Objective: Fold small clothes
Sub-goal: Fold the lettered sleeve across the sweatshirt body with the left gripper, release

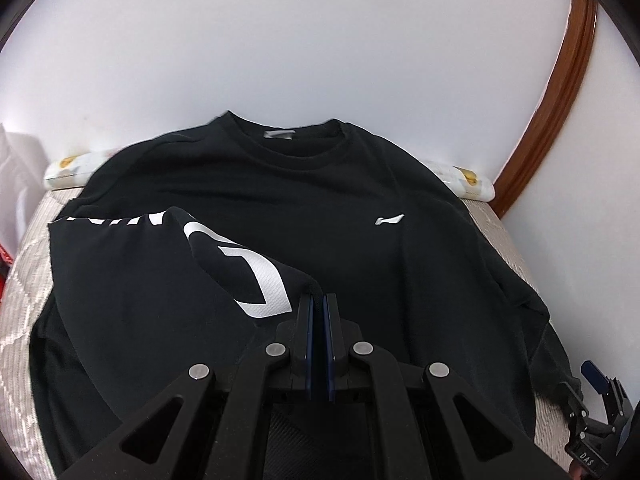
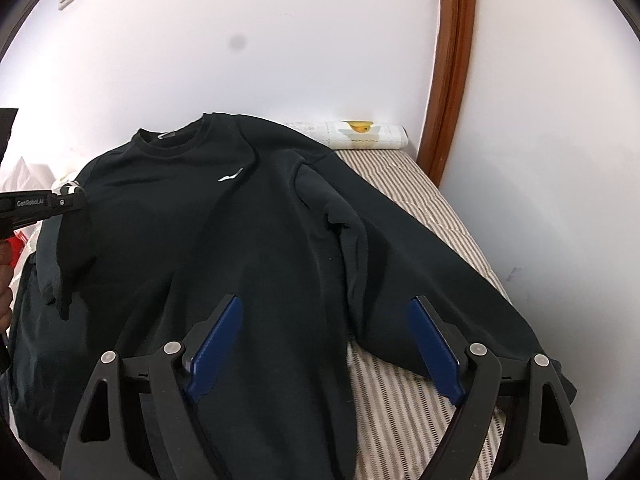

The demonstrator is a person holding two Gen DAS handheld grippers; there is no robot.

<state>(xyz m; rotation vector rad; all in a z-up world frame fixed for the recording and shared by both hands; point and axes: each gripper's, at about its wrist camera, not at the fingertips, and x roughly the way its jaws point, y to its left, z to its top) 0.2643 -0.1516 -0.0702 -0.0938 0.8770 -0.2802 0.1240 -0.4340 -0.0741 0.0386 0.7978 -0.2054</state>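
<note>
L gripper (image 1: 319, 300) is pinched tight, pads nearly touching, w/ a fold of the black sleeve (image 1: 224, 264) caught at its tips; that sleeve, w/ white lettering, drapes away to the gripper's left & lies over the black sweatshirt (image 1: 304, 208). Sweatshirt is spread flat straight ahead of it on the striped mattress (image 1: 24, 280), collar at the far end. R gripper (image 2: 326, 320) is wide open, holding nothing, hovering over the sweatshirt's lower body; other sleeve (image 2: 400, 280) runs under its right finger. A rolled white cloth (image 2: 368, 134) sits far ahead by the wall (image 2: 280, 40).
</note>
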